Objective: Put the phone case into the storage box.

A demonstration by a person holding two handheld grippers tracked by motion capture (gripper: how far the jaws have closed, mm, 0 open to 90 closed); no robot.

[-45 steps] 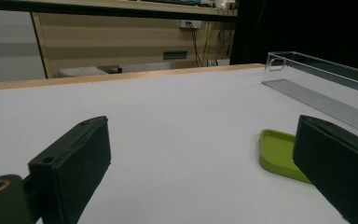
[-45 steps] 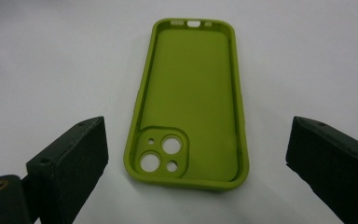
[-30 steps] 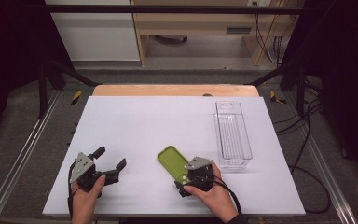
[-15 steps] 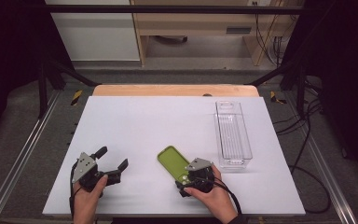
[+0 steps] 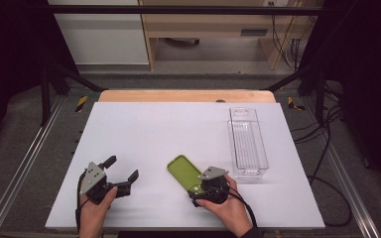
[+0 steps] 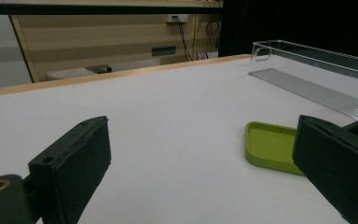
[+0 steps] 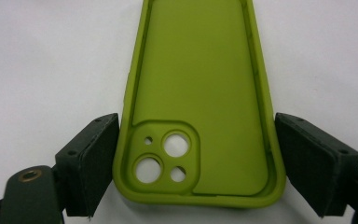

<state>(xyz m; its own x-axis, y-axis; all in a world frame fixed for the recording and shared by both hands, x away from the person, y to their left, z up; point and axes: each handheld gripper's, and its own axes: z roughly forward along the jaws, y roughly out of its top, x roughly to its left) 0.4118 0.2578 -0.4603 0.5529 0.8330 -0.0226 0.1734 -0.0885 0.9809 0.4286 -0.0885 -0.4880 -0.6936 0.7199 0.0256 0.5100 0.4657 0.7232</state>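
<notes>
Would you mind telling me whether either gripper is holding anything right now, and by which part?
Nothing is clearly held. The right gripper has its jaws astride the camera-cutout end of the green silicone phone case; the left gripper is open.

Green phone case (image 7: 200, 93): soft-looking matt plastic or silicone, smooth, at centre frame in the right gripper view. Clear bin (image 5: 248, 144), right of frame: transparent glossy plastic, ribbed floor. Worktop (image 5: 168, 129): white, matt, smooth; pale wood strip along far edge. Tongs pads (image 7: 91, 161): black, matt, faintly grained.
</notes>
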